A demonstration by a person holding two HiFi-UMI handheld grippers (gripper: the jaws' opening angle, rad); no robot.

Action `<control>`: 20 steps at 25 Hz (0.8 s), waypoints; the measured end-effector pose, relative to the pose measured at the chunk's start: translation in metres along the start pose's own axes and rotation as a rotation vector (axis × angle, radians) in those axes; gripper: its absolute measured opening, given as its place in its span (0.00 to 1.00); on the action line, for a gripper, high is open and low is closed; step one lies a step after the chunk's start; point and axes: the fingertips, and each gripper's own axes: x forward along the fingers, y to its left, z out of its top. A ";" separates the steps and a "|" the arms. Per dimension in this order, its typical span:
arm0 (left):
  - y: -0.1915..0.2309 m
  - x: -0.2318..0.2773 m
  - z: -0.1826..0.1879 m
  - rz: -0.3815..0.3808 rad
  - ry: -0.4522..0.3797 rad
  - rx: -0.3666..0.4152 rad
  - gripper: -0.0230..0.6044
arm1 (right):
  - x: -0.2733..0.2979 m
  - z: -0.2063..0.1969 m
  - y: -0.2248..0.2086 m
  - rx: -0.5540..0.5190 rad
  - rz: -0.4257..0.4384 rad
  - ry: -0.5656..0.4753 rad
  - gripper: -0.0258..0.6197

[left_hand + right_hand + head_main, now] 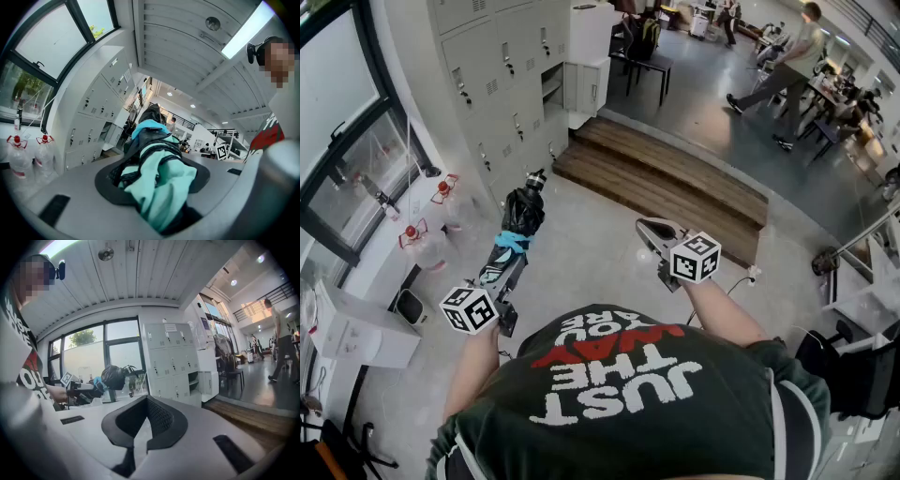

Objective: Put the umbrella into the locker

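- Left hand-held gripper [504, 272] was clenched on the folded umbrella [523, 211]. In the left gripper view, black and teal fabric filled the space between the jaws and bulged past both pads.
- I held the umbrella about level. It stuck straight out ahead of the left hand-held gripper, clear of the floor, with its far end pointing toward the lockers [502, 66].
- A blue band wrapped the bundle just ahead of the jaws. Beyond the band the canopy was bunched and black.
- The umbrella was not yet in any locker. The grey bank stood ahead of the left hand-held gripper and well apart from the umbrella's tip.
- One open compartment [551, 84] showed in the bank, ahead and a little to the right of the umbrella's far end. The other doors I could see were closed.
- Right hand-held gripper [647, 228] was clenched on nothing, pads together and tipped slightly downward. It was held to the right of the left one, well apart from the umbrella.
- Wooden steps [666, 173] lay ahead of the right hand-held gripper.
- Water bottles [427, 248] with red caps stood to the left of the left hand-held gripper, below the window.
- A person [787, 66] was far ahead and to the right of the right hand-held gripper, beyond the steps.
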 end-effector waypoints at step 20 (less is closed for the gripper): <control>-0.014 0.031 -0.007 -0.012 0.015 -0.016 0.39 | -0.018 0.002 -0.027 0.016 -0.018 -0.030 0.09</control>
